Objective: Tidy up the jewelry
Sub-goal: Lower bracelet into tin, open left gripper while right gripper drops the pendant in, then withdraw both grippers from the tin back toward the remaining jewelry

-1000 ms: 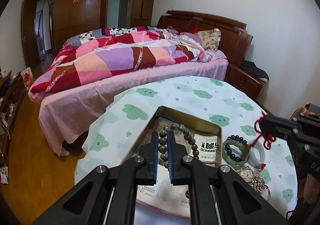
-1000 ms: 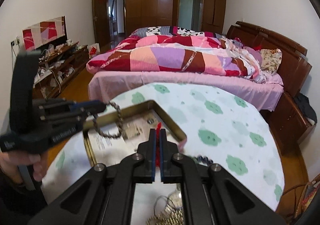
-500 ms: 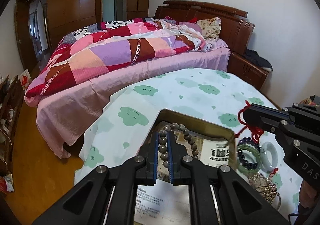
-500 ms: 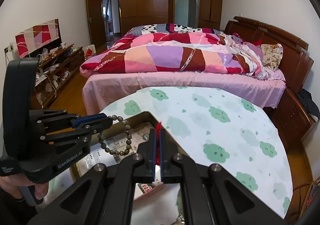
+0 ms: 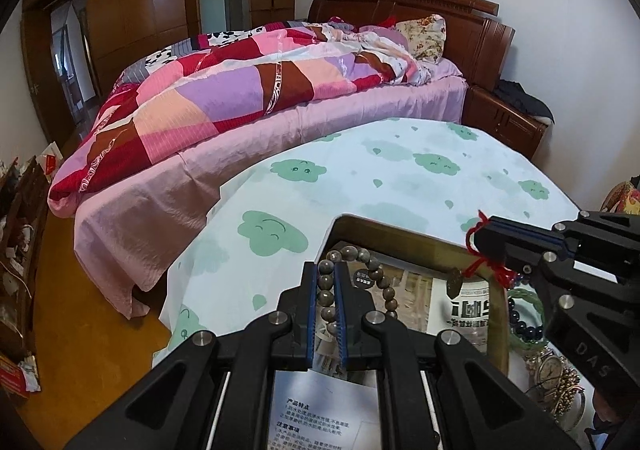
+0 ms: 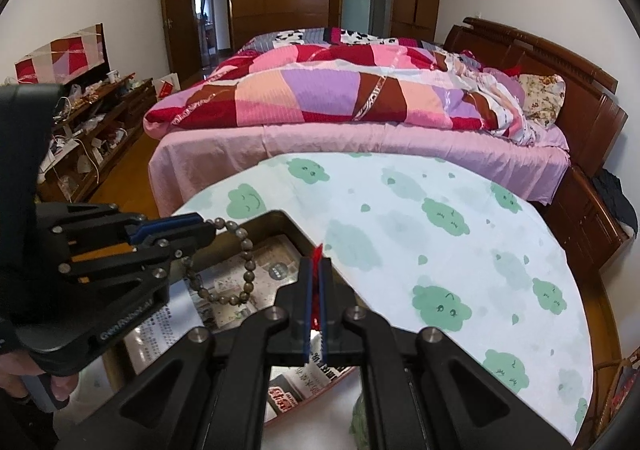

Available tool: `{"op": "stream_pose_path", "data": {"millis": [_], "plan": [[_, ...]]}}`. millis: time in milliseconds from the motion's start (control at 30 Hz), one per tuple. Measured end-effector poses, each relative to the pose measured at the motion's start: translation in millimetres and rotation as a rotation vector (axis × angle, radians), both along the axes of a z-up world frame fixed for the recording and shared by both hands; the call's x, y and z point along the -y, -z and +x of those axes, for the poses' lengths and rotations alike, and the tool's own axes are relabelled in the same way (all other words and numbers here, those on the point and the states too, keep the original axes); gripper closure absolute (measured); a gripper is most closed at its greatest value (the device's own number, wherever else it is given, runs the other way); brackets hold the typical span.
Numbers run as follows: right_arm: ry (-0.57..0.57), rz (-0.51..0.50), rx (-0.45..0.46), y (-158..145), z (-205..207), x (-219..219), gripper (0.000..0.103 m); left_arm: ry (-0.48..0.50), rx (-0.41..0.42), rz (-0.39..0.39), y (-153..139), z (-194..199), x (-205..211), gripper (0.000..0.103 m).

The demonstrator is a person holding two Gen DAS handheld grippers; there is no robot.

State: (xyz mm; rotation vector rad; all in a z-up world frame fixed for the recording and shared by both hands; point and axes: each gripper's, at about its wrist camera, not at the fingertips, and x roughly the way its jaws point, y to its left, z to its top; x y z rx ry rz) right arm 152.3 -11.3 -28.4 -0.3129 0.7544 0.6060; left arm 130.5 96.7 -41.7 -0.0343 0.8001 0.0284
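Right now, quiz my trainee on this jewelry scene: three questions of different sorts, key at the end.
1. True or false: the left gripper is shut on the wooden bead bracelet.
2. What does the right gripper pinch? A) the wristwatch B) the red cord pendant C) the green bangle
3. Fill in: the bracelet hangs above the open gold ____.

Key:
1. True.
2. B, the red cord pendant; the wristwatch and green bangle lie on the table.
3. Box.

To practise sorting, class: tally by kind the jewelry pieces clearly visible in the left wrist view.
Bead bracelets: 2 (brown bead bracelet, dark bead bracelet)
Bangles: 1 (green bangle)
Pendants: 1 (red-cord pendant)
Watches: 1 (watch)
Total: 5
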Motion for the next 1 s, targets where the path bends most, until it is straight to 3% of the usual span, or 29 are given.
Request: {"op": "stream_pose_path", "data": {"millis": [567,667,733,833,1000], "plan": [[0.037,-0.028,-0.037,18,11,4,0.099,0.003,-0.031,0.035,10,8,4,0.093],[0.046,-0.022,-0.040,20,11,6,0.088,-0.009,-0.033,0.045,10,7,5,0.074],[0.050,-0.016,-0.040,21,11,8,0.075,-0.015,-0.013,0.035,6,4,3,0.052],[0.063,0.000,-0.027,19,9,14,0.047,-0.020,0.014,0.033,1,-1,2,0.045],[0.079,0.017,-0.029,17,5,22,0.046,-0.042,0.020,0.050,-1,-2,1,0.039]]}}
